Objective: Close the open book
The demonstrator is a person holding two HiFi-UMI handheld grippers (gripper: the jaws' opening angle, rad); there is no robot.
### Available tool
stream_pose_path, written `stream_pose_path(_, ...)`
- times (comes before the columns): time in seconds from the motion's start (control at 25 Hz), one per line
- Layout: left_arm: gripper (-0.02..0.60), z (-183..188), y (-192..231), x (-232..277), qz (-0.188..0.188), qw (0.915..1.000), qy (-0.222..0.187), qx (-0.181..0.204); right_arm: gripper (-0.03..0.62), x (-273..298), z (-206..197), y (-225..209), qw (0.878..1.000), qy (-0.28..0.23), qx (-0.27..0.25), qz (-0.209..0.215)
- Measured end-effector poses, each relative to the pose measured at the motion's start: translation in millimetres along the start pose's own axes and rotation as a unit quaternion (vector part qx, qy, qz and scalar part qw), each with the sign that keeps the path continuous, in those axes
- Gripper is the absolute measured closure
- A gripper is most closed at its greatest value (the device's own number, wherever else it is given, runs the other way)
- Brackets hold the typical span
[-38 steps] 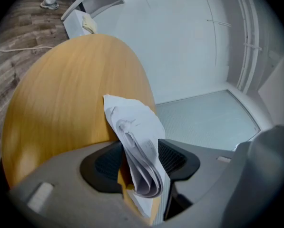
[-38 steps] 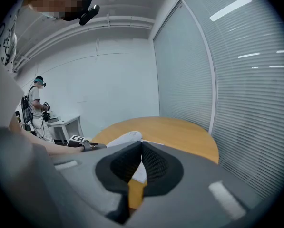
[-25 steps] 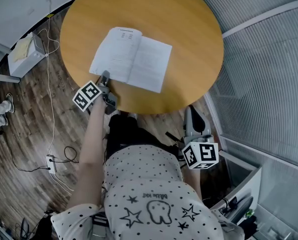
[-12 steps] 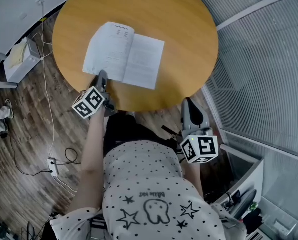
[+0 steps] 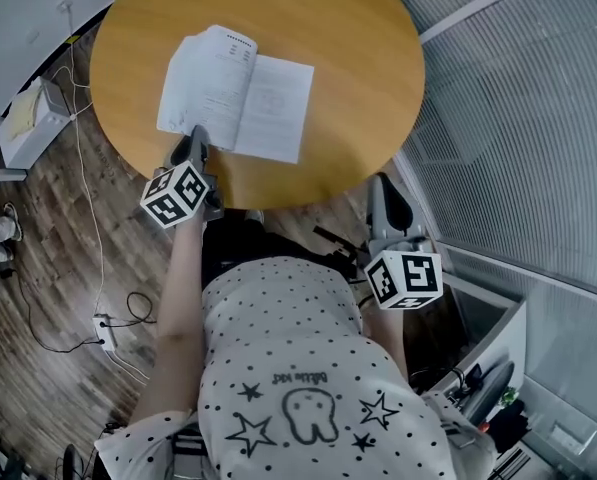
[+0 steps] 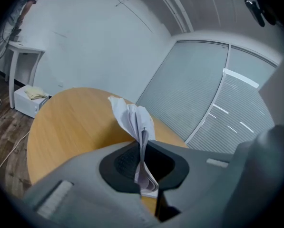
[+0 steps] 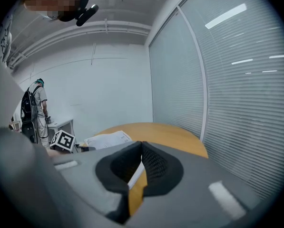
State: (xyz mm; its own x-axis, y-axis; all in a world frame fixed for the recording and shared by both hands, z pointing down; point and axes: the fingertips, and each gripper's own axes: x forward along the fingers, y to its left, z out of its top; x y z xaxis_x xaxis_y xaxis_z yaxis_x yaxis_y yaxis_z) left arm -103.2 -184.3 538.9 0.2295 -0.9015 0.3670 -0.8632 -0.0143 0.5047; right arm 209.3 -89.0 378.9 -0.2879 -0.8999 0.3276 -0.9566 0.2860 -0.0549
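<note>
Two jaws of left hand-held gripper (image 5: 197, 140) just closing, clamping left half of book (image 5: 268, 108) on table (image 5: 358, 58); right hand-held gripper (image 5: 382, 190) pinched together, empty. Best: sweeping pages over spine, keeping grip firm.

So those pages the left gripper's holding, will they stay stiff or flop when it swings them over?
Probably floppy: the pages curl and fan above the left gripper, whose jaws have just been closing on them. Likely light: a thin sheaf stands raised while the rest of the book lies flat on the table. They could crease, being pinched only at one edge.
</note>
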Motion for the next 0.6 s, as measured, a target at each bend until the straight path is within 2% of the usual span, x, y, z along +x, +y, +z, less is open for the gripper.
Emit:
stream_pose_path(0.16, 0.554, -3, -7, 3, 0.0, 0.9997, 0.006, 0.023, 0.589, 2, 6, -3, 1.0, -0.003, -0.004, -0.001)
stream_pose_path(0.36, 0.554, -1, -13, 3, -0.007, 0.9973, 0.013, 0.072, 0.589, 5, 12, 7, 1.0, -0.013, -0.006, 0.003)
stream_pose_path(0.6, 0.554, -2, -17, 0, -0.008, 0.9942, 0.019, 0.106, 0.589, 4, 15, 13, 1.0, -0.018, -0.008, 0.003)
